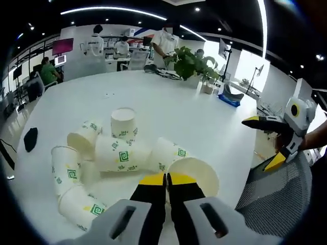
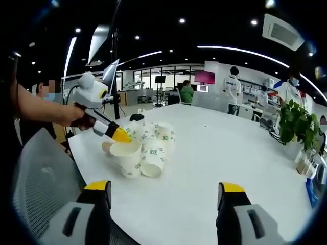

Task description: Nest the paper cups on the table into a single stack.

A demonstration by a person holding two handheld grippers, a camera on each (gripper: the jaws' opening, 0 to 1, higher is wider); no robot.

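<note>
White table (image 1: pixel 168 109), large and rounded, takes up most of both views; office space with people well behind it. Grey mesh chair back (image 2: pixel 38 176) at the near table edge, between the person and the cups.

Potted plant (image 1: pixel 190 64) on the far side of the table. Small black object (image 1: pixel 30 139) lies apart from the cups near the table's edge.

Paper cups (image 1: pixel 120 155) clustered near the table edge: white with green square marks, most lying on their sides and touching, one standing upright (image 1: pixel 123 122) at the back of the cluster.

Left tongs (image 1: pixel 166 179): jaws pinched together on the rim of one cup (image 1: pixel 196 173) lying on its side at the near end of the cluster.

Right tongs (image 2: pixel 166 191): jaws wide apart, holding nothing, hovering off the table edge, well apart from the cups.
</note>
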